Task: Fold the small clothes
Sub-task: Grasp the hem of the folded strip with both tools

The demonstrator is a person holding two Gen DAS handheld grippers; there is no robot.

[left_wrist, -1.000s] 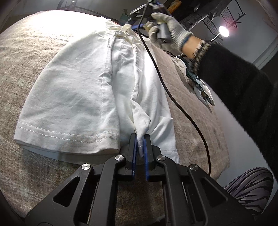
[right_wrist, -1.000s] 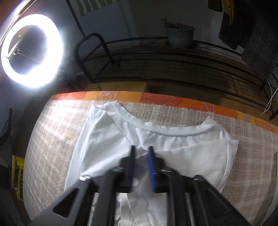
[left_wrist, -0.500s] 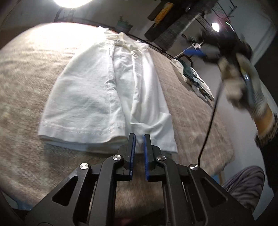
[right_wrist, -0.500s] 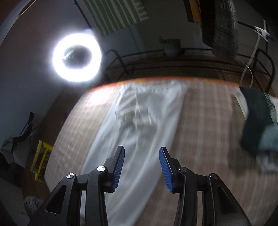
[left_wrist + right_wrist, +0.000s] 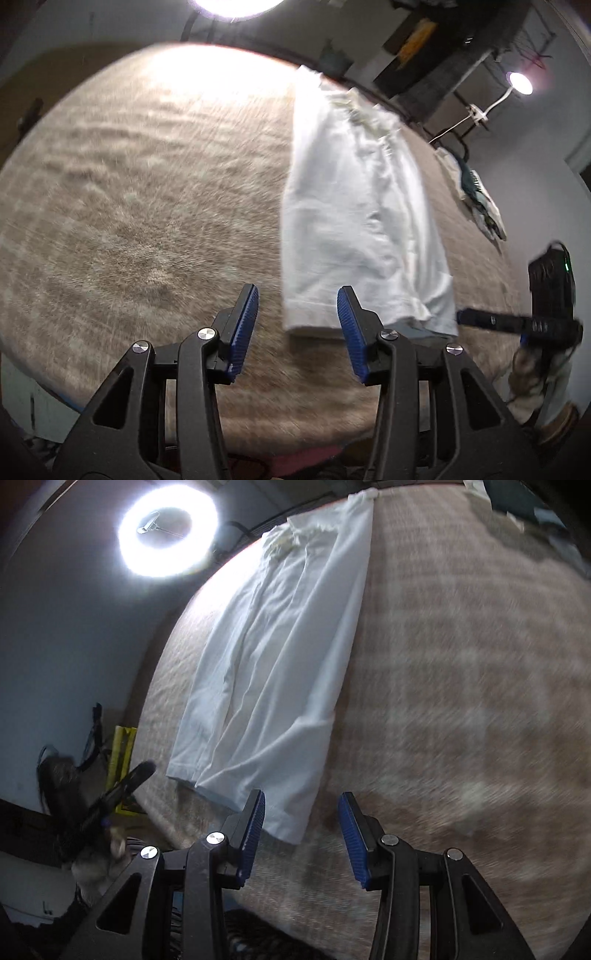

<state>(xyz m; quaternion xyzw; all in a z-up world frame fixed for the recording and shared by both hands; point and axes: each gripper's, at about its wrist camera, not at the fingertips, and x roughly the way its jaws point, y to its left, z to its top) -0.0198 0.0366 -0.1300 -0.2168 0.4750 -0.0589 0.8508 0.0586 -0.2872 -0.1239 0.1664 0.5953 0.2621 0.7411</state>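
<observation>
White garment [image 5: 354, 206] folded into 1 long strip, flat on the beige woven worktop [image 5: 147, 206]; left tool [image 5: 297, 325] just opened, released, nothing between pads, near the hem; right tool [image 5: 301, 830] released too, empty, over the hem corner

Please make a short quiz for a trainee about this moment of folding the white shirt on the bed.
1. True or false: the left gripper clamps the white shirt.
2. How is the shirt folded now? A) into a long narrow strip B) into a small square C) not at all
3. Fill in: the right gripper stands ____, with its jaws near the shirt's hem.

Key: 1 false, its jaws have just been opening and nothing is between them; 2 A; 3 open.
</observation>
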